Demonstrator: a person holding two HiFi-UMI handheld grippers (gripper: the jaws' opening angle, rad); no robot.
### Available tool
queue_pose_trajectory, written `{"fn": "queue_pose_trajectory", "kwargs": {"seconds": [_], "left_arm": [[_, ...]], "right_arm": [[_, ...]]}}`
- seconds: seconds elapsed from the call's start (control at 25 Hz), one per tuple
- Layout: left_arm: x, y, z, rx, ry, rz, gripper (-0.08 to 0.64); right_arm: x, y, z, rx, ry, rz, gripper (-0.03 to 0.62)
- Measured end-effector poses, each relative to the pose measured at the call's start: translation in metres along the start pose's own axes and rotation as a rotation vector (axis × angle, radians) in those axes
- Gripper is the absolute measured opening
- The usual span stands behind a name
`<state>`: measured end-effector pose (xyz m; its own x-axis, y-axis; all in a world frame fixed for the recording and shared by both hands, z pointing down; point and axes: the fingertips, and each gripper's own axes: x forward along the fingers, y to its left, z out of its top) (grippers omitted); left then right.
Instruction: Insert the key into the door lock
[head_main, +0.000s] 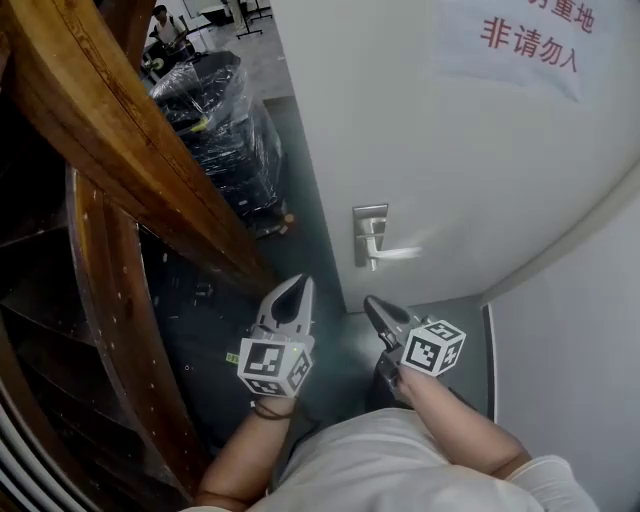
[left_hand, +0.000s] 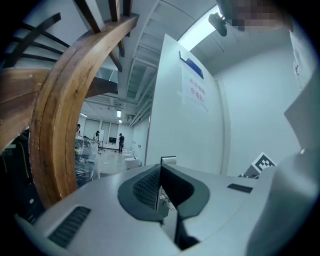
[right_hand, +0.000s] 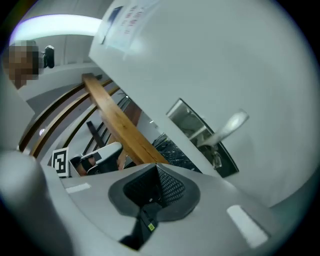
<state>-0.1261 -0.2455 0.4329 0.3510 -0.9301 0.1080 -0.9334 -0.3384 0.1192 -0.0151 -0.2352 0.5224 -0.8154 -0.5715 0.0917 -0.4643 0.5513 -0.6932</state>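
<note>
White door ahead, handle beyond; left tongs closed, seemingly on a key; right tongs closed, empty, nearer the handle.

Curved wooden rail, grey floor
</note>
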Motion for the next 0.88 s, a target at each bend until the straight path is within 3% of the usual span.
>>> {"fn": "queue_pose_trajectory", "kwargs": {"seconds": [0.24,0.4,0.6,0.88], "left_arm": [[-0.074,-0.037,0.035,0.041,-0.033,-0.012,0.006],[-0.118,-0.061,0.052,0.067,-0.075,-0.024,0.008],[-0.159,-0.08,0.066,0.109,-0.114,-0.015,0.008],[-0.193,-0.101,0.071,0.114,-0.129,-0.013,0.008]], "right_arm": [[-0.046,0.1,0.023,-0.405,-0.067,-0.059,0.002],[-0.072,0.16,0.026,-0.591,-0.124,-0.119,0.002],[-0.088,0.213,0.013,-0.676,-0.159,-0.135,0.002],[-0.108,0.242,0.009,-0.715,-0.225,-0.172,0.002]]}}
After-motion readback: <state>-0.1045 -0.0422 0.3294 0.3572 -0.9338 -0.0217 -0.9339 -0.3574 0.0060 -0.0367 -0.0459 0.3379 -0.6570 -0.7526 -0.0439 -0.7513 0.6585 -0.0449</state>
